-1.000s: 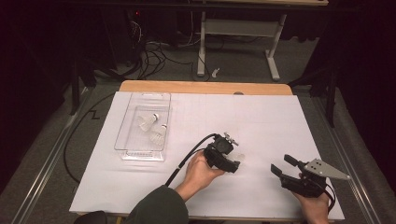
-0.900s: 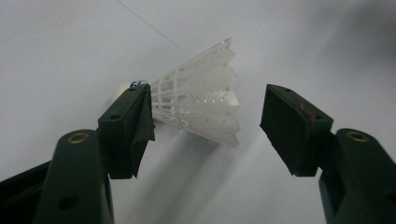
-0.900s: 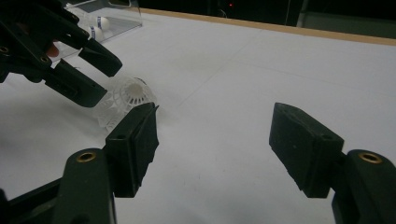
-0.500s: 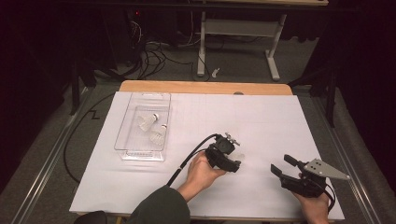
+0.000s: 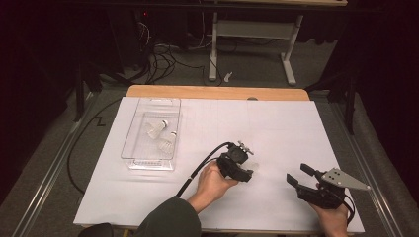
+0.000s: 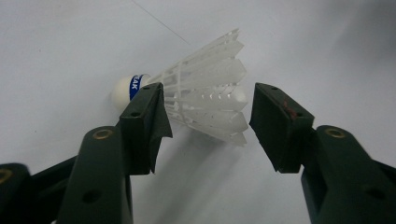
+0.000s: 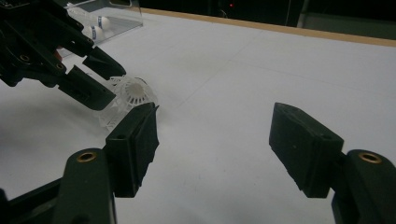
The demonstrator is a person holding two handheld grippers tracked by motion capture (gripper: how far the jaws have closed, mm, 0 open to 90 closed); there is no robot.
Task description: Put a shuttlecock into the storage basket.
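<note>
Left gripper (image 6: pixel 208 116), jaws just closing but not yet touching, straddles a shuttlecock (image 6: pixel 201 100) lying crosswise between them; right gripper (image 5: pixel 302 178) waits open nearby.

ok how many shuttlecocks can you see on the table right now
3. Two lie side by side in the clear tray: one and another. The third shuttlecock lies on the white sheet between the left gripper jaws, which have been closing. None looks hidden.
</note>
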